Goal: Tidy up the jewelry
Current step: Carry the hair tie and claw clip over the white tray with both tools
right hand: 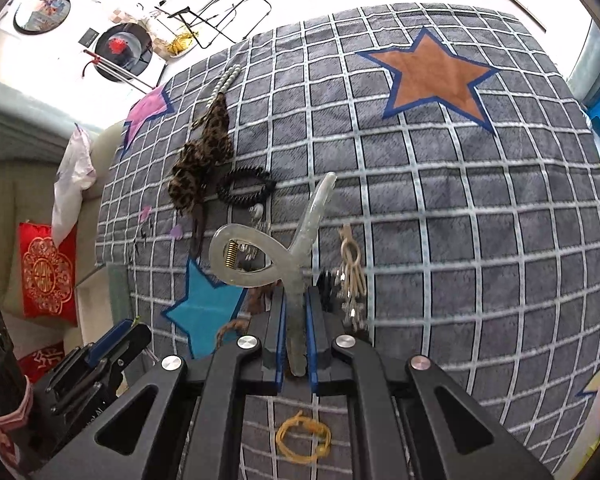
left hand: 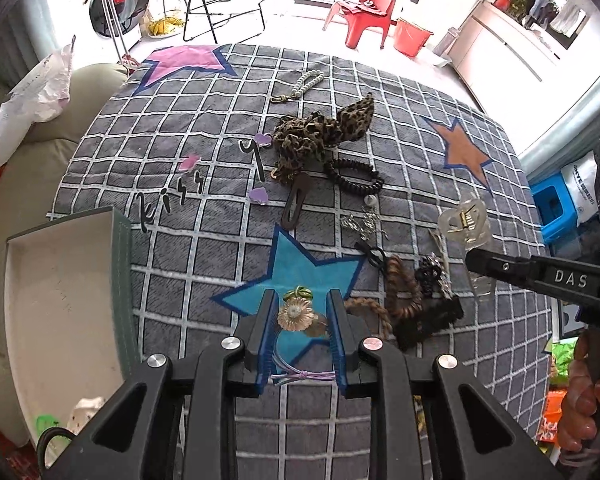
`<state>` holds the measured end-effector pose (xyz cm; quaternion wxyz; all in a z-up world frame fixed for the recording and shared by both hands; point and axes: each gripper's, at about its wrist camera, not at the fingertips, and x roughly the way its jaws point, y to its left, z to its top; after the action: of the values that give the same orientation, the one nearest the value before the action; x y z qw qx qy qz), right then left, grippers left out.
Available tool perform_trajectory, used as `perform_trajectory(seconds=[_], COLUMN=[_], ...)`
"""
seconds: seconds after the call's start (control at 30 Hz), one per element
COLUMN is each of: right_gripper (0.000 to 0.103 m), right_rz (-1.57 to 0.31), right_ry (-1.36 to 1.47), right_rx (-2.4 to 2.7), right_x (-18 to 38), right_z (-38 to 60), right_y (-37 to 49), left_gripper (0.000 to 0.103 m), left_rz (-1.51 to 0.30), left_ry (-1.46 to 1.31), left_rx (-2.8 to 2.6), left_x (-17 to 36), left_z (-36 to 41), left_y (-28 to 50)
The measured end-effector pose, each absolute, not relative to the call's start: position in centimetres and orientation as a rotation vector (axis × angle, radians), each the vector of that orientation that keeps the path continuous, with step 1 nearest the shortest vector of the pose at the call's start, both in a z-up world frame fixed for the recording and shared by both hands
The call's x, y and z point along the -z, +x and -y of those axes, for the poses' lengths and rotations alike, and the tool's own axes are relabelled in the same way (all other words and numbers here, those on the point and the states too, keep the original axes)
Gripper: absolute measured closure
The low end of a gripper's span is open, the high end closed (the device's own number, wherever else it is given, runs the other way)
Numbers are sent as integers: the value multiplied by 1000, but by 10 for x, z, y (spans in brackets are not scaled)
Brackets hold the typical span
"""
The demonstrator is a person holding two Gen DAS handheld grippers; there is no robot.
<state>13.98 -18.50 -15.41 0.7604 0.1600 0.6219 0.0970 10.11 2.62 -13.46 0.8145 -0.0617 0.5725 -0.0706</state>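
Overhead, grey checked star cloth (right hand: 480, 208) spans sunlit room's red chair (left hand: 366, 14).

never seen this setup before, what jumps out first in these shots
The translucent hair claw stands out, pinched upright in the right gripper above the checked cloth. Next, the flower hair tie between the left gripper's open fingers, on the blue star. Farther off, a leopard scrunchie lies mid-cloth, and a tray sits at the left.
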Motion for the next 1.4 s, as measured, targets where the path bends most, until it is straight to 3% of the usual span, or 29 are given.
perform_trajectory(seconds=[0.6,1.1,1.4], right_gripper=[94,94,94], right_rz=[-1371,-1360,-1360], right_ry=[294,161,51], right_rx=[-266,-434,-563], right_x=[123,96,93], right_z=[147,37,-50], right_y=[81,69,73], left_gripper=[77,77,77], left_rz=[-1208,-1139,-1141], left_ry=[-164,-247,-297], left_rx=[138,-24,-152], left_x=[98,75,90], left_z=[-62,-164,-232], left_y=[28,-18,-33])
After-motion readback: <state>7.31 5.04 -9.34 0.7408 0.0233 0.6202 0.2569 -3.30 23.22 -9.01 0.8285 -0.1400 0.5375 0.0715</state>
